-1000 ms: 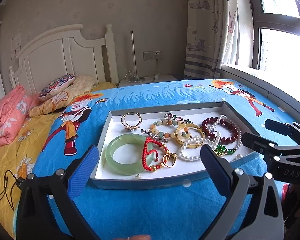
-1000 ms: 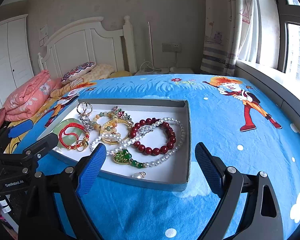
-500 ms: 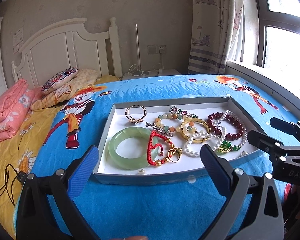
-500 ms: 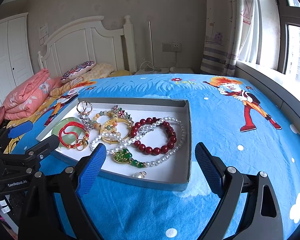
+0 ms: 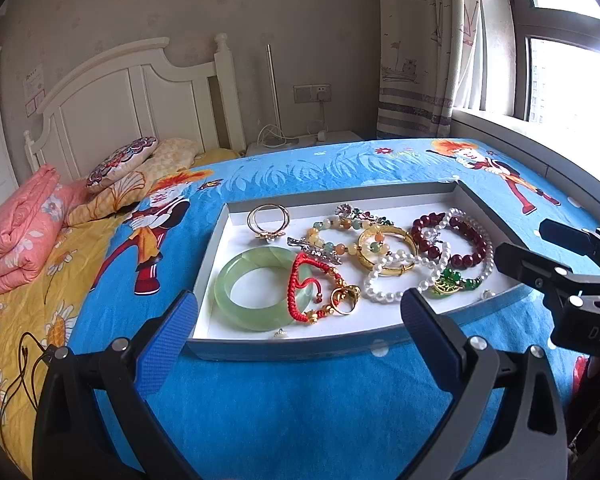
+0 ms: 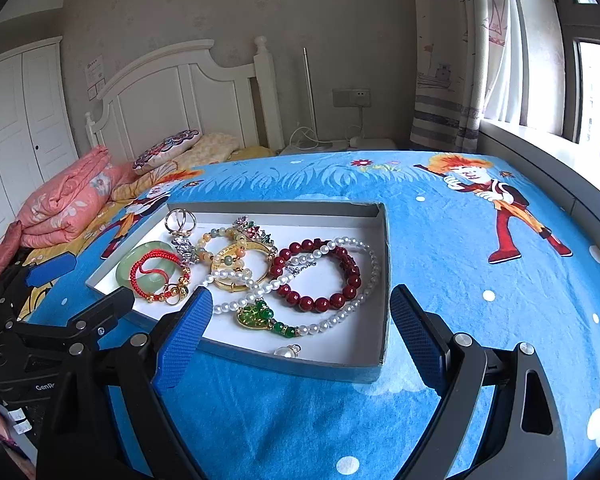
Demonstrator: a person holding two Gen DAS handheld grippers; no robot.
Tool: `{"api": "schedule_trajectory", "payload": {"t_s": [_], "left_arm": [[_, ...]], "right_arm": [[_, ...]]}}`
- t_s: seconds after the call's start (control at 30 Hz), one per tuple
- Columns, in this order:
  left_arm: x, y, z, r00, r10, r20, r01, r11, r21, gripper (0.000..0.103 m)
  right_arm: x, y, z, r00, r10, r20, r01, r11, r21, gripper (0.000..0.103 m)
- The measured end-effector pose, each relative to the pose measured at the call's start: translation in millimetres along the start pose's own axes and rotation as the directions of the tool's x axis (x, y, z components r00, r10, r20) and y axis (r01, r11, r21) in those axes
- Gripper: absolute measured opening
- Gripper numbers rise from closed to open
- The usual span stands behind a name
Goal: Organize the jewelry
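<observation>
A shallow grey tray (image 5: 300, 347) (image 6: 383, 280) lies on the blue bedspread and holds tangled jewelry. In it are a green jade bangle (image 5: 252, 290) (image 6: 142, 258), a red cord bracelet (image 5: 300, 280) (image 6: 156, 262), a gold bangle (image 5: 384, 256) (image 6: 236, 276), a dark red bead bracelet (image 5: 460, 240) (image 6: 320, 276), a pearl necklace (image 5: 396, 276) (image 6: 340, 312) with a green pendant (image 6: 256, 314), and a gold double ring (image 5: 268, 218) (image 6: 180, 220). My left gripper (image 5: 300, 324) is open in front of the tray's near edge. My right gripper (image 6: 300, 320) is open, its tips over the tray's near right corner. Both are empty.
A loose pearl earring (image 6: 288, 350) lies by the tray's near wall. Folded pink quilt (image 5: 16, 236) and pillows (image 5: 120, 160) sit at the left by the white headboard (image 5: 132, 92). A window ledge (image 5: 540, 136) runs along the right. A black cable (image 5: 24, 364) lies on the yellow sheet.
The left gripper view has shifted slightly, so the tray sits a little more centred and closer. The right gripper has barely moved. The jewelry has not moved.
</observation>
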State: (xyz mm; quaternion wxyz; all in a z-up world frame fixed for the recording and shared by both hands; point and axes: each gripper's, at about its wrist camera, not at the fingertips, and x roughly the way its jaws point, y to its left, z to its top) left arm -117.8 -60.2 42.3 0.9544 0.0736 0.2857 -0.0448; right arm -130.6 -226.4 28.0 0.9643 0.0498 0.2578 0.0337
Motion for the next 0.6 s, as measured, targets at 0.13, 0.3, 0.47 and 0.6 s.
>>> {"api": "schedule_trajectory", "payload": {"t_s": [0.13, 0.3, 0.47, 0.6], "left_arm": [[-8.3, 1.4, -1.5, 0.998, 0.051, 0.029, -0.050, 0.999, -0.012, 0.101], [-18.4, 5.9, -8.3, 0.992, 0.123, -0.002, -0.123, 0.992, -0.022, 0.100], [-29.3, 14.9, -17.3, 0.990, 0.096, -0.101, -0.099, 0.995, -0.028, 0.101], [-28.2, 17.4, -26.6, 0.984, 0.095, -0.149, -0.099, 0.995, -0.021, 0.101]], "right_arm": [[-3.5, -2.3, -0.6, 0.999, 0.031, 0.009, -0.031, 1.000, 0.006, 0.087], [-11.3, -7.3, -2.9, 0.998, 0.042, -0.043, -0.040, 0.999, 0.026, 0.087], [-13.8, 1.6, -18.8, 0.981, 0.019, -0.193, -0.027, 0.999, -0.041, 0.087], [0.7, 17.0, -34.6, 0.949, 0.018, -0.315, -0.054, 0.993, -0.105, 0.087]]}}
